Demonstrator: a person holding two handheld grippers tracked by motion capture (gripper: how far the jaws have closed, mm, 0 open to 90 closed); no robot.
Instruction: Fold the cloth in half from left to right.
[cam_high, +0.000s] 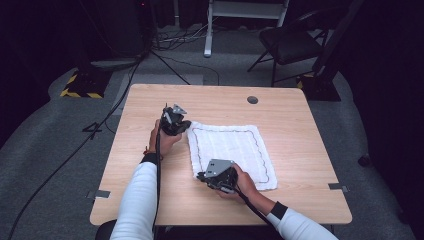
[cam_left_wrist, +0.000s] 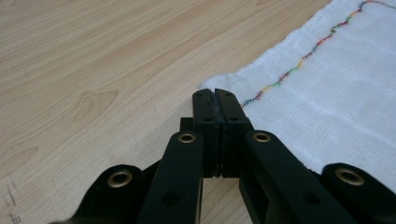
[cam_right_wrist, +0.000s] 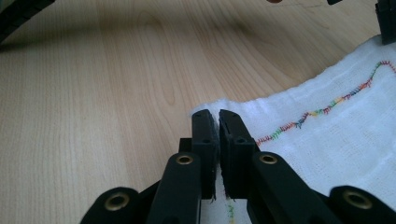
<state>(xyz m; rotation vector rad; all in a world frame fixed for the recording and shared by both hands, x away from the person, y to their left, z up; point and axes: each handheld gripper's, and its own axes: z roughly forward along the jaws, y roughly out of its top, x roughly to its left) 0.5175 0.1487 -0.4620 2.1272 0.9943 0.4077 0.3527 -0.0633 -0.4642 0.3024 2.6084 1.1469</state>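
A white cloth (cam_high: 232, 150) with a wavy multicoloured stitched border lies flat on the middle of the wooden table (cam_high: 150, 190). My left gripper (cam_high: 186, 126) is at the cloth's far left corner. In the left gripper view its jaws (cam_left_wrist: 215, 95) are pressed together with that corner of the cloth (cam_left_wrist: 336, 88) pinched at their tips. My right gripper (cam_high: 201, 176) is at the near left corner. In the right gripper view its jaws (cam_right_wrist: 214, 115) are closed to a thin slit with the edge of the cloth (cam_right_wrist: 336, 144) caught between them.
A round grey grommet (cam_high: 252, 99) sits in the tabletop near the far edge. Tape marks (cam_high: 101, 193) are at the table's near sides. A folding chair (cam_high: 290, 42) and floor cables (cam_high: 125, 90) lie beyond the table. The other gripper (cam_right_wrist: 386, 18) peeks in at the right gripper view's top right.
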